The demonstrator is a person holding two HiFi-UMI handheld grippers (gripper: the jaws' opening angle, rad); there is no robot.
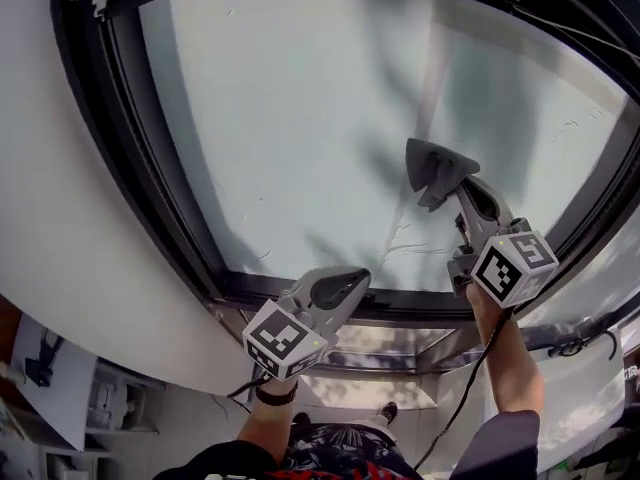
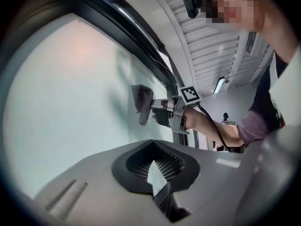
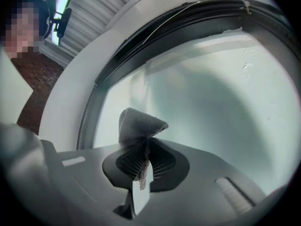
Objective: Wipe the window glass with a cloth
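left gripper (image 1: pixel 358 280) closed, empty; right gripper (image 1: pixel 452 181) pinches grey cloth (image 1: pixel 436 162) against window glass (image 1: pixel 300 118)

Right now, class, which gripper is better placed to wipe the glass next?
Right. The right gripper is shut on the cloth at the glass; the left gripper is shut, empty, lower down.

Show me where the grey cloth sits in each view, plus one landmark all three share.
Head view: cloth right of centre, before the glass, held by the right gripper.
Left gripper view: middle, at that gripper's tip.
Right gripper view: lower centre, pinched between the jaws.
Shared landmark: the dark window frame.
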